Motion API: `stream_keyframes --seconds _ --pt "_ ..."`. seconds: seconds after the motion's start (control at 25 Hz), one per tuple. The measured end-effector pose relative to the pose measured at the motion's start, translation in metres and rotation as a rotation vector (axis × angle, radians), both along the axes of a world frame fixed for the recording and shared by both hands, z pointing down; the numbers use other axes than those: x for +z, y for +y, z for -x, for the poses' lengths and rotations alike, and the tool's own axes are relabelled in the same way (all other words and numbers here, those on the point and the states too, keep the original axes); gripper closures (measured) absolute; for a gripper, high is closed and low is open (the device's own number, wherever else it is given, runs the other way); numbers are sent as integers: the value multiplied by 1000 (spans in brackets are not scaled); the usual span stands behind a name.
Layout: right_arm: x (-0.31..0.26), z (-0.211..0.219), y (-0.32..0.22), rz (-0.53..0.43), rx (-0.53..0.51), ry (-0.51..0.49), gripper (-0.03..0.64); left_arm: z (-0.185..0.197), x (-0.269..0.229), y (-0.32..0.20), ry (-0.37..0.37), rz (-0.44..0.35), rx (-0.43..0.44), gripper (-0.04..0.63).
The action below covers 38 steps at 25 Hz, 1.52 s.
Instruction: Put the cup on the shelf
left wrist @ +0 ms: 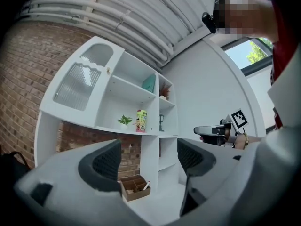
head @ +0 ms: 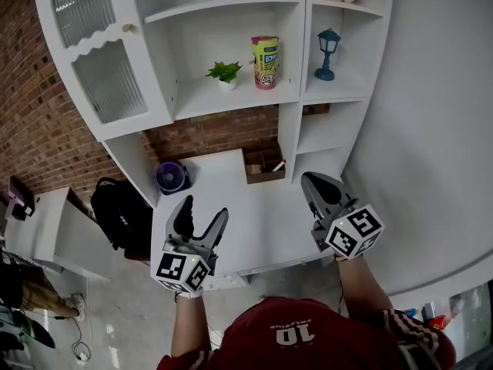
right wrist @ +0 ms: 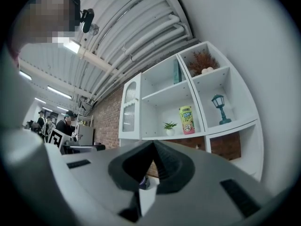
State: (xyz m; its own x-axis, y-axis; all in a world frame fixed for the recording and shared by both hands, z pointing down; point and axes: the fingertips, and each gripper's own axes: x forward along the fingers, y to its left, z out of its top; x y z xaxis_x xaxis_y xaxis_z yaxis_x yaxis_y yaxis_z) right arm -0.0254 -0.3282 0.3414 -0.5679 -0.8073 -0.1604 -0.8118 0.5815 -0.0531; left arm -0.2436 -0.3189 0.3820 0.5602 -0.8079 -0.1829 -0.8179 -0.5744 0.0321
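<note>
A person [head: 308,338] in a red jersey stands at a white desk [head: 254,222] with a handheld gripper in each hand, the job by all appearances done. At far left a black backpack [head: 117,210] sits on the floor near the brick wall [head: 38,129], and a small purple fan [head: 171,177] stands at the desk's back left corner. The left gripper [head: 204,210] hovers over the desk's near edge with its jaws spread wide and nothing between them; its own view shows only the open wooden box [head: 264,165] farther back on the desk, beyond the gap. Up on the middle shelf [head: 200,102] of the white unit, a small potted plant [head: 224,74] stands just left of the cup [head: 265,62], a tall yellow-green one with a pink base, upright and well apart from both grippers. One compartment to the right stands a blue toy lantern [head: 328,52]. At right, the right gripper [head: 316,182] is held above the desk's right side, its jaws pressed together at the tips and carrying nothing. Judged from how things lie, the cup is already placed and released; nothing appears left but to draw the hands back, and no second cup is in view.
</note>
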Motion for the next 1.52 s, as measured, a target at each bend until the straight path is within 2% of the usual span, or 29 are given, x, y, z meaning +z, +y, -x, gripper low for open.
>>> stream_keyframes --seconds 0.16,0.32,0.48,0.64,0.8,0.92,1.12,1.28,1.52 --pt "1 -25 45 3 -8 1 612 -18 -1 43 23 7 -34 241" --pt "5 -60 95 5 -4 -5 612 -52 5 89 8 20 -43 260" --pt "7 -85 137 4 -18 -28 612 -81 4 146 1 36 -64 313" --pt "7 -89 171 -2 -44 -45 612 -89 -11 199 -19 18 -116 361" --pt "7 -74 198 -3 -89 -34 612 -81 -29 240 -62 -21 -177 411" --pt "1 -65 209 -15 -99 -33 612 -68 -37 248 -37 -32 -199 447" --pt "-11 -61 217 -30 -75 -32 612 -58 -32 235 -10 -4 -181 512" --pt "-20 -59 221 -38 -36 -33 612 -54 -34 233 3 -18 -149 609" --pt "-18 -68 229 -32 41 -33 612 -47 -25 228 0 -10 -117 607"
